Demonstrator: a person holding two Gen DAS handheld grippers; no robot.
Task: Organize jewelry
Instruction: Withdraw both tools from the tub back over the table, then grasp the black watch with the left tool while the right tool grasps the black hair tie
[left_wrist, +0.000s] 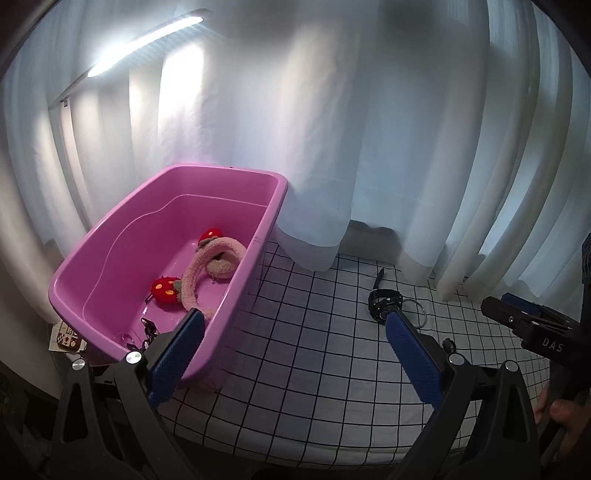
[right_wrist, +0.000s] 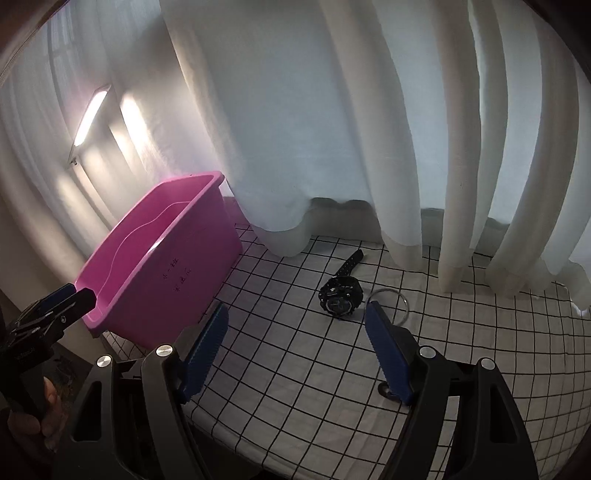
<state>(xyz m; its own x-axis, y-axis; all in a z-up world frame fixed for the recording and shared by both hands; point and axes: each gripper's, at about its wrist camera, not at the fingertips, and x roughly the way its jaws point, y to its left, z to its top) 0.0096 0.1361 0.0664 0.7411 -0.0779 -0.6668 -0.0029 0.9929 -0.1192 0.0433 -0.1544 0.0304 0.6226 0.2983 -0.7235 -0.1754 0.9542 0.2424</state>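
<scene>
A pink plastic bin stands at the left on a checked cloth; it also shows in the right wrist view. Inside lie a fluffy pink headband with red strawberry pom-poms and a small dark metal piece. A black wristwatch and a thin silver bangle lie on the cloth; the watch also shows in the left wrist view. My left gripper is open and empty, at the bin's near right corner. My right gripper is open and empty, just short of the watch.
White curtains hang along the back and touch the cloth. A lit lamp bar is at the upper left. A small patterned card lies left of the bin. The cloth's front edge drops off near me.
</scene>
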